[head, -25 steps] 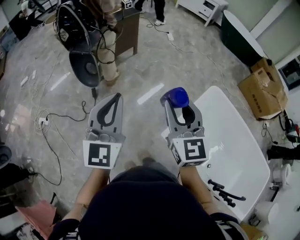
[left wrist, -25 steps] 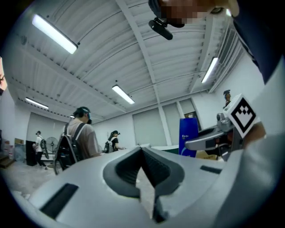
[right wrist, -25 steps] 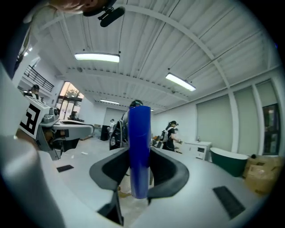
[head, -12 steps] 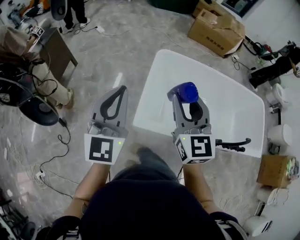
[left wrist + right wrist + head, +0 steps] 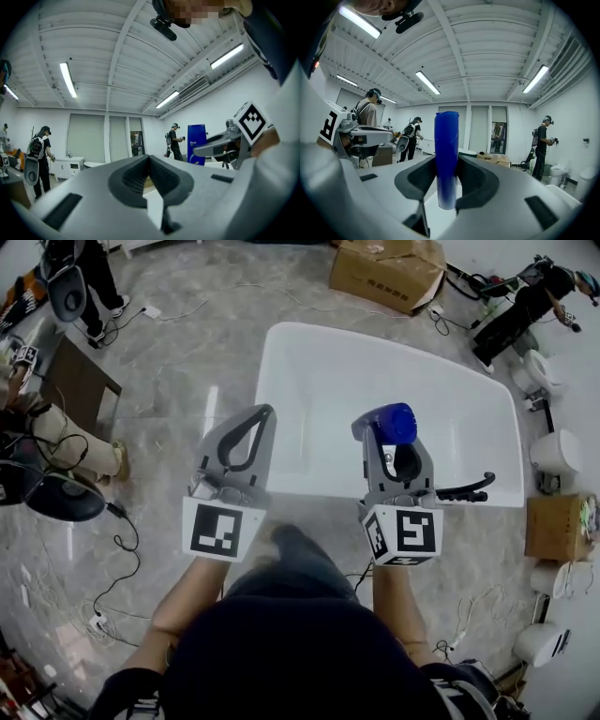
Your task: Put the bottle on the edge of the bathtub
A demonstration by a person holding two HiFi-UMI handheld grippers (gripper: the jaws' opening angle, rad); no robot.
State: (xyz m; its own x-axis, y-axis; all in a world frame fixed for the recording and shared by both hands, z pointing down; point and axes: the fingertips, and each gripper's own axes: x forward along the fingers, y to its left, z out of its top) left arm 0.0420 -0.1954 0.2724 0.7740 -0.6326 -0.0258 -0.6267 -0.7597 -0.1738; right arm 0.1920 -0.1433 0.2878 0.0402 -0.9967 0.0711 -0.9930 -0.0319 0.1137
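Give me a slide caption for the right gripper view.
Right gripper shut on an upright blue bottle, with people standing in the background.

bottle (image 5: 446,154): blue smooth plastic, faint sheen; bathtub (image 5: 328,381): white, glossy, smooth; floor (image 5: 178,343): grey marbled, polished; box (image 5: 386,268): matt brown cardboard

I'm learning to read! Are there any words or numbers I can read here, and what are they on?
Nothing reads clearly.
On the cardboard box: dark print, too small to read.
On the blue panel: white lettering, too blurred to read.
On the square markers: black-and-white patterns, not words.
On the blue bottle: no label shows.
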